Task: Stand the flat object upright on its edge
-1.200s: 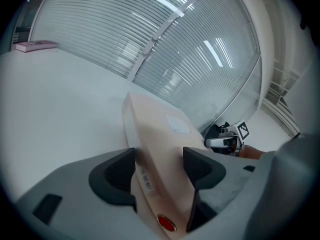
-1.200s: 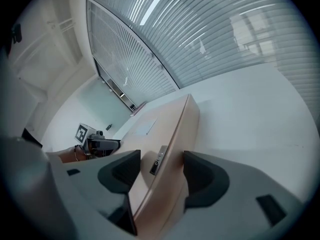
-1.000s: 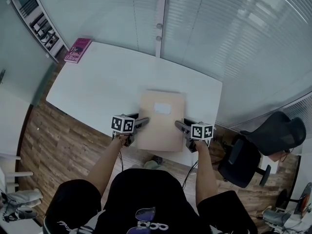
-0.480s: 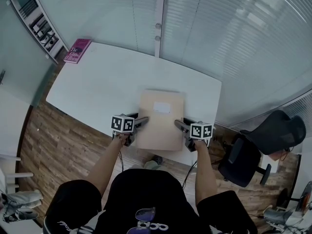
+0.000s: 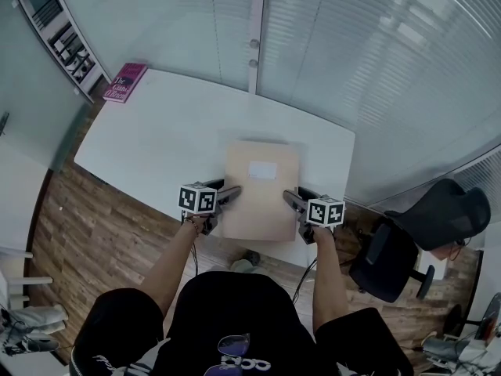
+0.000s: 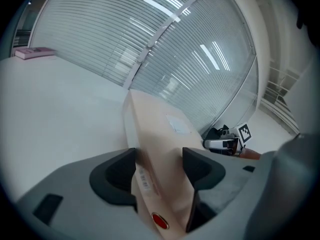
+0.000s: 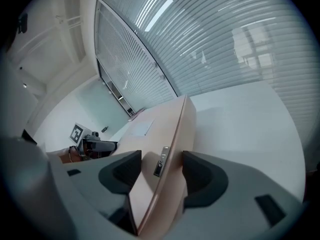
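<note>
Where the head view looked down, we saw the flat tan box [image 5: 261, 190] on the white table [image 5: 156, 131] near its front edge, with the left gripper [image 5: 228, 197] and right gripper [image 5: 291, 200] at its long sides. The left gripper view showed jaws clamped on one side edge. The right gripper view showed likewise. We judged the box stiff, light and smooth, best held at its side edges.

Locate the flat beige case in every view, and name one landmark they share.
Head view: flat beige case at centre, at the white table's near edge.
Left gripper view: case lower centre, gripped by the left gripper.
Right gripper view: case lower centre, gripped by the right gripper.
Shared landmark: slatted glass wall.
</note>
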`<action>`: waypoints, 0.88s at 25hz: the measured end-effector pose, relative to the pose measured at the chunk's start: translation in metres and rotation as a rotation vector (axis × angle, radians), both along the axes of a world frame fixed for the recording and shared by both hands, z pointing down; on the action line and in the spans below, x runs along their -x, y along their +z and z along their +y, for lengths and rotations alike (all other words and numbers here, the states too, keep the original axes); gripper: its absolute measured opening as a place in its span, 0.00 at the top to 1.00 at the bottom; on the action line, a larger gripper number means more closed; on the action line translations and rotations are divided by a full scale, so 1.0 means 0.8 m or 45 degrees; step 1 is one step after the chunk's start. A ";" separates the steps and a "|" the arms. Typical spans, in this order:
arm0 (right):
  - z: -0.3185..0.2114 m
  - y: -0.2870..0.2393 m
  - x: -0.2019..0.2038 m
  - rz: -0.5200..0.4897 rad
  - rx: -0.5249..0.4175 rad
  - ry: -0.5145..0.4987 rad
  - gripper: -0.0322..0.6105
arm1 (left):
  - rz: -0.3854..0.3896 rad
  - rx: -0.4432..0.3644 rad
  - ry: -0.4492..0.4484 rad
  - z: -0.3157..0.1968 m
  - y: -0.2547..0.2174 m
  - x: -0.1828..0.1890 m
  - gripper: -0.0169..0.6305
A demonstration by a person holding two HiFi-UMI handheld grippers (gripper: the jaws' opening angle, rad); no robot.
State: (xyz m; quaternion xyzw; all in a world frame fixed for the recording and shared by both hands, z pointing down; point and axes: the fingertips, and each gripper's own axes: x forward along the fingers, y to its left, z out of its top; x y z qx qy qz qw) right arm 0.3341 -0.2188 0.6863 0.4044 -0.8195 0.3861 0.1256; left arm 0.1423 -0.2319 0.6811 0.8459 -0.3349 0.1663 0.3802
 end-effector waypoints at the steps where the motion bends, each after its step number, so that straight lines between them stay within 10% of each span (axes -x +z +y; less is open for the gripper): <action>1: -0.004 -0.008 -0.003 0.009 -0.021 0.005 0.53 | -0.005 -0.029 0.007 -0.005 -0.007 -0.003 0.50; 22: -0.065 -0.197 -0.059 0.219 -0.550 0.134 0.59 | -0.193 -0.689 0.144 -0.082 -0.192 -0.058 0.56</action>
